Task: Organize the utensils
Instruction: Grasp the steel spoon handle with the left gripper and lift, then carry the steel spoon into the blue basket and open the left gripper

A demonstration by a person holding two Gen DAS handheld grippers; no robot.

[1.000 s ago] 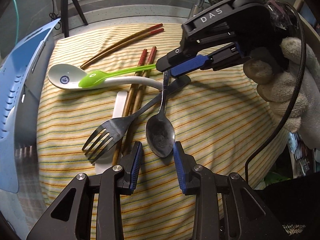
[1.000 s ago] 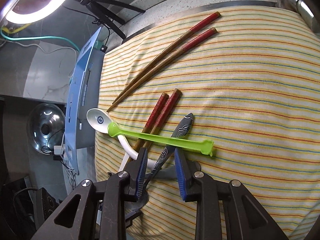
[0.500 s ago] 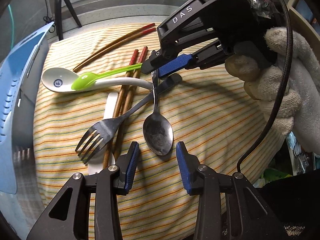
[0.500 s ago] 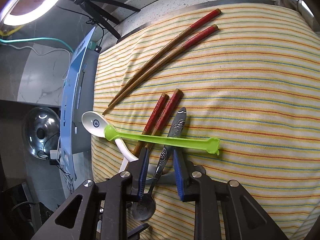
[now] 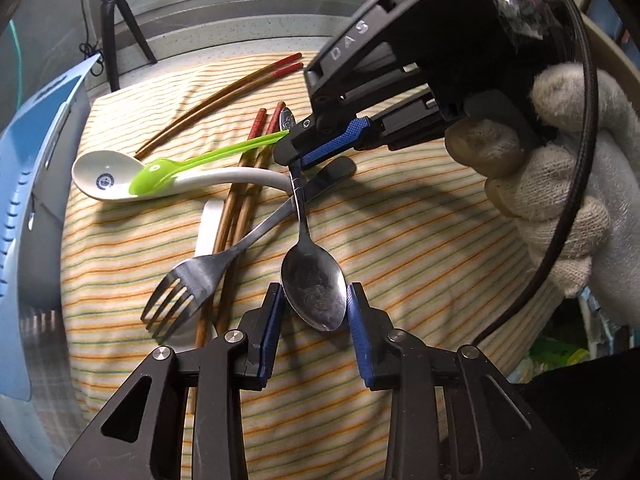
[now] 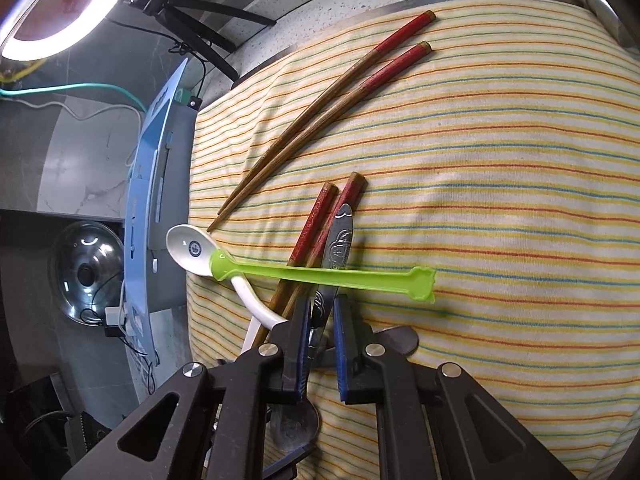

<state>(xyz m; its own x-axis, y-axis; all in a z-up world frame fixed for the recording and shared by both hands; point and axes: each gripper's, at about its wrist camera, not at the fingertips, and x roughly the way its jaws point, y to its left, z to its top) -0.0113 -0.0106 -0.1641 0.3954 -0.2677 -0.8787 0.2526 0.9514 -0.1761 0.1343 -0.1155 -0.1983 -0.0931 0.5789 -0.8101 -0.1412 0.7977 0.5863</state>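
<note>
Spoon (image 5: 313,288) bowl between left gripper (image 5: 314,322) fingers; fork (image 5: 188,292) left-view only

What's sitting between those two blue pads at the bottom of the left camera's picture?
The bowl of the metal spoon lies between the left gripper pads, seen in the left wrist view; whether the pads touch it is unclear.

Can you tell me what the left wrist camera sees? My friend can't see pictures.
A metal spoon lies with its bowl between the left gripper's blue pads, while the right gripper, held by a gloved hand, pinches the spoon's handle. Around it on a striped cloth lie a fork, a white spoon, a green spoon and chopsticks.
</note>
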